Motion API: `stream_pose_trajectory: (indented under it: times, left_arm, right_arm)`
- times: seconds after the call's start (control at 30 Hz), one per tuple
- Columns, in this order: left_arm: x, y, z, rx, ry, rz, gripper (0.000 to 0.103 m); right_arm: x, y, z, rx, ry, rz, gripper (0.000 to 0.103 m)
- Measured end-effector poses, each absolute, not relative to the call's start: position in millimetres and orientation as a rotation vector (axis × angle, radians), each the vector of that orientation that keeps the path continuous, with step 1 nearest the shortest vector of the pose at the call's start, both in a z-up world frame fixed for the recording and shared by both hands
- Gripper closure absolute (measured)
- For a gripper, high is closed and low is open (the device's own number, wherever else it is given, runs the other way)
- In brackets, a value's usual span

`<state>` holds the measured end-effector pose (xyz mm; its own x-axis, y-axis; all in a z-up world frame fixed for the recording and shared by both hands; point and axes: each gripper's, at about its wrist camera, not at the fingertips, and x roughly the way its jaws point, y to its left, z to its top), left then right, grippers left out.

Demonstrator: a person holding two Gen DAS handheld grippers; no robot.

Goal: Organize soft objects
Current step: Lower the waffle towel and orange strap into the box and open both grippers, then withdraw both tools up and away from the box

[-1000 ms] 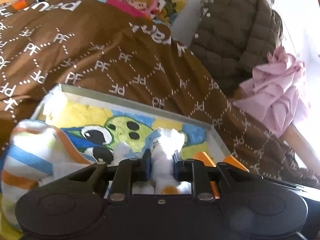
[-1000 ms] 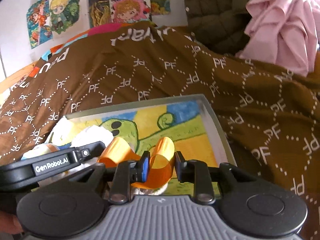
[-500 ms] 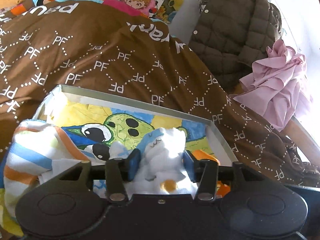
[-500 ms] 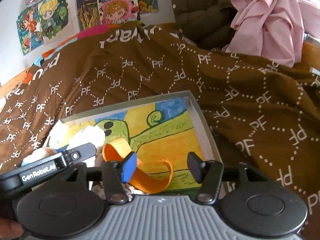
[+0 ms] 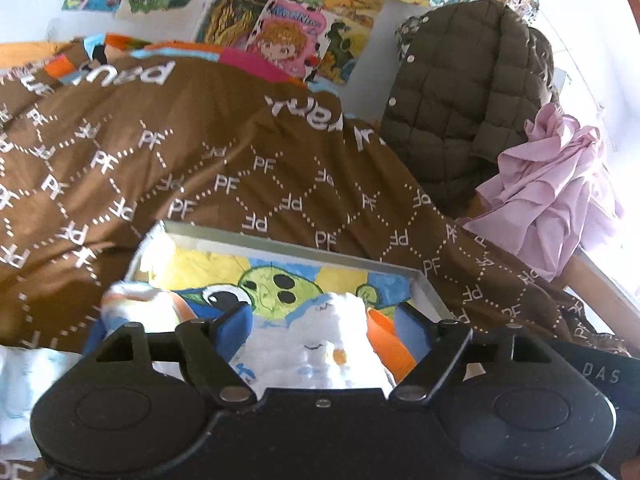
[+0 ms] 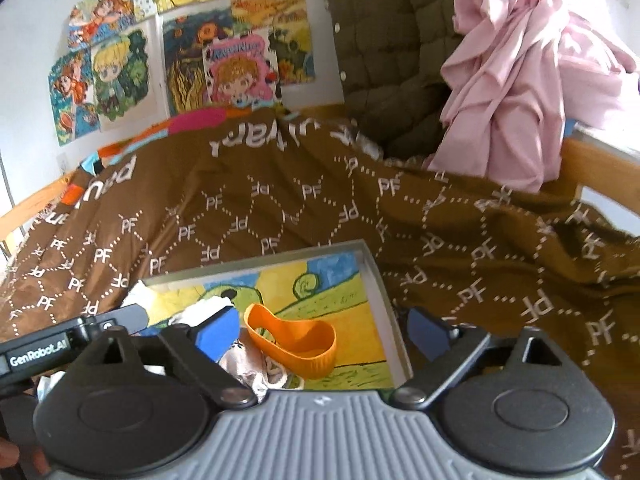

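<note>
A shallow grey tray with a cartoon picture on its floor lies on the brown bed cover; it also shows in the right wrist view. My left gripper is open just above a white fluffy cloth lying in the tray. A striped towel lies at the tray's left. My right gripper is open above an orange looped band that rests in the tray beside a pale pink cloth.
The brown "PF" bed cover spreads around the tray. A dark quilted jacket and a pink garment hang at the right over a wooden bed frame. Posters cover the wall behind.
Both grippers opened and drew back. The left let go of the white cloth, the right let go of the orange band; both now lie in the tray.
</note>
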<state>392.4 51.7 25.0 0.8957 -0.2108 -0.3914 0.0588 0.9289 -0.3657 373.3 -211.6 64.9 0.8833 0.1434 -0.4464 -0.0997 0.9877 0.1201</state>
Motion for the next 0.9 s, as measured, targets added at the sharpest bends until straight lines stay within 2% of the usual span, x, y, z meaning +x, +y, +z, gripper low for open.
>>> stream_pose_trajectory:
  times: [0.1,0.4,0.9]
  left_arm:
    - [376.6,52.0,34.6,-0.335,0.429,-0.135,0.011]
    - [312.0,51.1,57.8,-0.288,0.371,-0.09,0.001]
    - [197.4,49.1,62.4,-0.239,0.364,0.024,0.001]
  right_arm:
    - [354.7,-213.7,72.9,0.069,0.423,0.115,0.0]
    - [297.9,-210.9,83.0,0.02,0.34,0.138,0.0]
    - [201.7,-205.2,76.0,0.005,0.319,0.199,0.0]
